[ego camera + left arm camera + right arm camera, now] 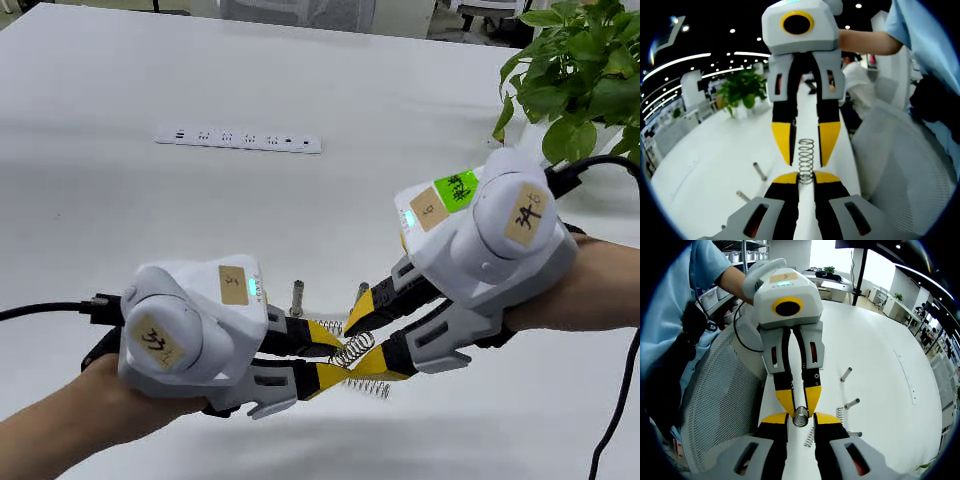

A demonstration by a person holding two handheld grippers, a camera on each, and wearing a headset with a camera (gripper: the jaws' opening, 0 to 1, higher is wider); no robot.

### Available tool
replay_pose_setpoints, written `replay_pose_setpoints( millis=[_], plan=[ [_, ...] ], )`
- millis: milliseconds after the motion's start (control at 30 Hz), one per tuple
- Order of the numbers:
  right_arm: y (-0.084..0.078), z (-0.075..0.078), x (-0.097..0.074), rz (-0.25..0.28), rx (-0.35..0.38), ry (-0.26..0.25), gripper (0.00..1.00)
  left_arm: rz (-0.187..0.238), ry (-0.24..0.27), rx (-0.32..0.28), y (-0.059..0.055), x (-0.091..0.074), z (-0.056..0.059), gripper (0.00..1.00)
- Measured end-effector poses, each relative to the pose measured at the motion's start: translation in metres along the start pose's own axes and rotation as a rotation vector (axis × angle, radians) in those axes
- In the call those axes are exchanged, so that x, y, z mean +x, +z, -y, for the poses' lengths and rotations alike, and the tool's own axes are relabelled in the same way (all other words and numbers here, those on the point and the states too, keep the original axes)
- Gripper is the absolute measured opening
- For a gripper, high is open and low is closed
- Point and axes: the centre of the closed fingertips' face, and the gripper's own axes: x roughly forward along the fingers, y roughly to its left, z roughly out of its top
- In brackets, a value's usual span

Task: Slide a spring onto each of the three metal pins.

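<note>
A metal spring [352,348] hangs in the air between the two grippers. My left gripper [330,356] comes in from the lower left and is shut on one end of that spring [806,162]. My right gripper [366,336] faces it from the right, its jaws slightly apart on either side of the spring [800,417], with small gaps showing in the left gripper view. Beyond the grippers, short metal pins [297,297] [846,374] [852,403] stand or lie on the white table. Two more springs [368,387] [840,413] lie near them.
A white power strip [238,139] lies at the table's far side. A potted plant [575,80] stands at the far right corner. A cable [612,420] trails off the right arm. A mesh chair [720,405] sits behind the person.
</note>
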Motion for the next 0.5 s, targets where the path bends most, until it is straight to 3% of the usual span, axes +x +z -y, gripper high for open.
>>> replay_pose_setpoints(
  millis=[500],
  plan=[
    [-0.0025,-0.0056,0.0046,-0.014,-0.006,0.023,0.16,-0.002,-0.008,0.002,-0.0008,0.002,0.0048,0.1]
  ],
)
